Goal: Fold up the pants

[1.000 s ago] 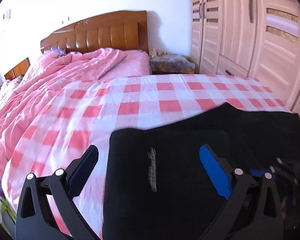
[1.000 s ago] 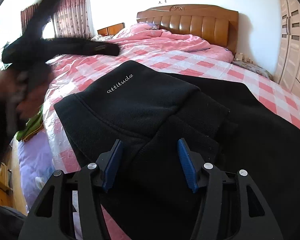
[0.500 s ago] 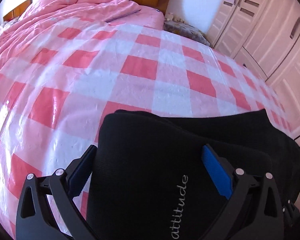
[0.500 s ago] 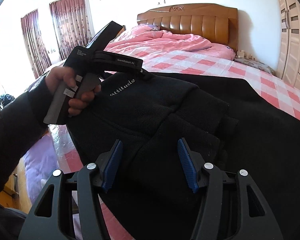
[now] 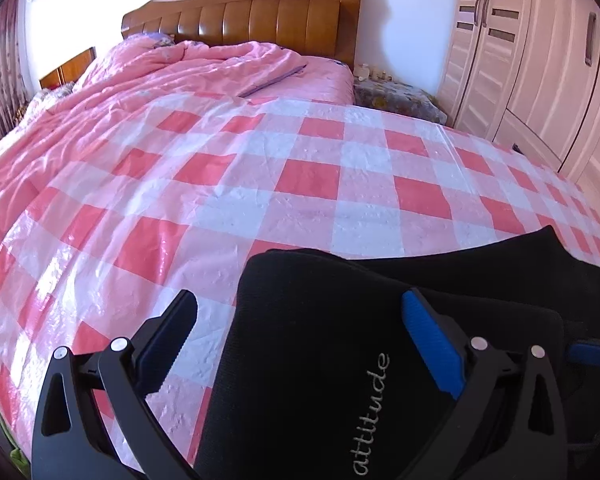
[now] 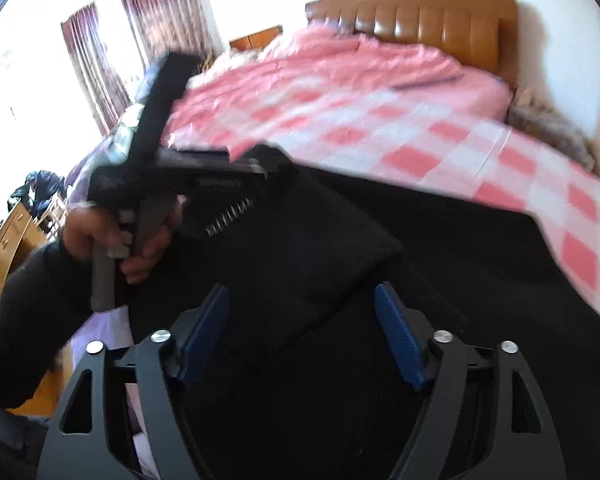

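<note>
Black pants point(image 5: 312, 360), folded, are spread on the checkered bed cover point(image 5: 260, 184). The left tool point(image 5: 300, 336) and right tool point(image 6: 302, 320) are held wide above the fabric, nothing gripped.

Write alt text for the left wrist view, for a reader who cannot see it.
The open left gripper hovers over black pants with "attitude" stitched in white, lying on a red-and-white checked cover on a bed. Behind are a rumpled pink quilt, a wooden headboard and pale wardrobe doors.
</note>
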Action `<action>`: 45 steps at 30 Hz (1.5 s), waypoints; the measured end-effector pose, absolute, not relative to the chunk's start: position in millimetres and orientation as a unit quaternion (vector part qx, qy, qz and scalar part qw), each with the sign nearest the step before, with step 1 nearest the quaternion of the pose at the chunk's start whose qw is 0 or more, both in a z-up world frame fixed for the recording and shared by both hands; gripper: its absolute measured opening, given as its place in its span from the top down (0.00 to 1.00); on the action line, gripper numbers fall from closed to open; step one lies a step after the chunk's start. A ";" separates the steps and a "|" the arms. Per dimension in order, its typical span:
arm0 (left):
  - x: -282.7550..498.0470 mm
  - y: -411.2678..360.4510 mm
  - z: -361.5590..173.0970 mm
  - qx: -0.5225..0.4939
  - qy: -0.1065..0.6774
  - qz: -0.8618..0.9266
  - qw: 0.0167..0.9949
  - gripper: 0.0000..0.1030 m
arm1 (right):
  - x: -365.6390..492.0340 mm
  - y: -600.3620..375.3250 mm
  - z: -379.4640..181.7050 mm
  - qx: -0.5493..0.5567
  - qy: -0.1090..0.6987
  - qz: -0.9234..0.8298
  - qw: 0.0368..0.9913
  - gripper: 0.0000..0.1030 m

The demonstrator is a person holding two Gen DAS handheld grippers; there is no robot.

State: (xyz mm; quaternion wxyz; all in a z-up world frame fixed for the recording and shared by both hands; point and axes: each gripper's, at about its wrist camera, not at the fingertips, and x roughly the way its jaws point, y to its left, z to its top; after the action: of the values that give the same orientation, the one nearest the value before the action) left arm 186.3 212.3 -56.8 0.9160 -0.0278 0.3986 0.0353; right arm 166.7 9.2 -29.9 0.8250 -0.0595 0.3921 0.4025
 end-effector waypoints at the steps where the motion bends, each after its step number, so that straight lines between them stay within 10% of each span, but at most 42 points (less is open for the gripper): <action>1: 186.7 211.7 -56.8 -0.025 0.399 0.036 0.916 0.01 | 167.3 8.5 -32.8 -0.054 0.394 0.406 0.823 0.27; 34: 209.5 165.3 -55.2 0.075 0.411 -0.067 0.906 0.02 | 157.2 -13.4 -37.9 0.001 0.388 0.396 0.832 0.25; 45: 115.1 79.4 -40.7 0.101 0.368 -0.099 0.919 0.02 | 46.8 -177.9 -12.5 0.099 0.350 0.217 0.906 0.15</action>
State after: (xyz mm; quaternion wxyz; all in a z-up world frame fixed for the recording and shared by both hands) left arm 115.1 79.4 -40.7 0.9191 0.1006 0.3681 -0.0986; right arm 46.8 -177.9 -12.5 0.9059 0.0990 0.3500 0.2168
